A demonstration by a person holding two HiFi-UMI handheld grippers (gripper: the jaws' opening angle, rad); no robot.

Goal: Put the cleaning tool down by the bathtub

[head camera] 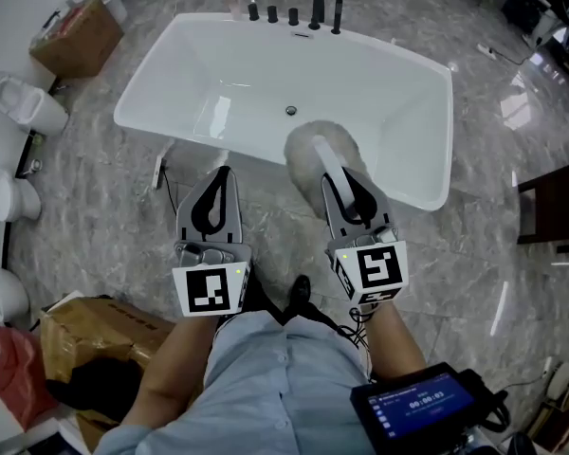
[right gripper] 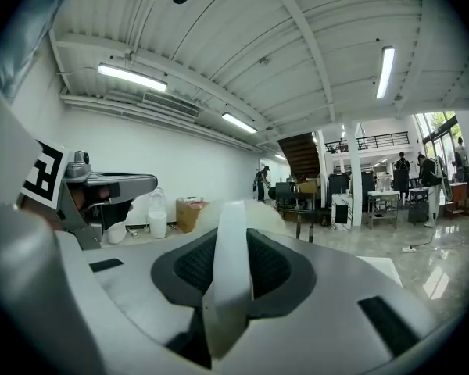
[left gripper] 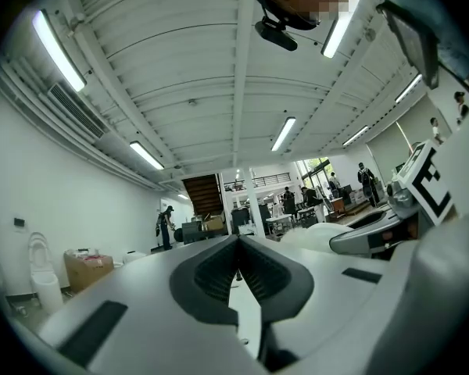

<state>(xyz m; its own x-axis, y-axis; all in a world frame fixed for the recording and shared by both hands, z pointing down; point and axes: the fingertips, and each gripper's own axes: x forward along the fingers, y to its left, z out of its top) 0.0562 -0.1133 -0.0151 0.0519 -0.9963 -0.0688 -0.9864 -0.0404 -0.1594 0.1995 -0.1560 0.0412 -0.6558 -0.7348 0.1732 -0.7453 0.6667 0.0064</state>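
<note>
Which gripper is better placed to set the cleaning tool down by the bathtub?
Right. The right gripper is shut on the handle of the cleaning tool, fluffy head over the bathtub rim. The left gripper is shut and empty.

Head view: steeply down on bathtub, upper centre. Gripper views: close behind their jaws, tilted ceilingward, sharing the distant staircase.
</note>
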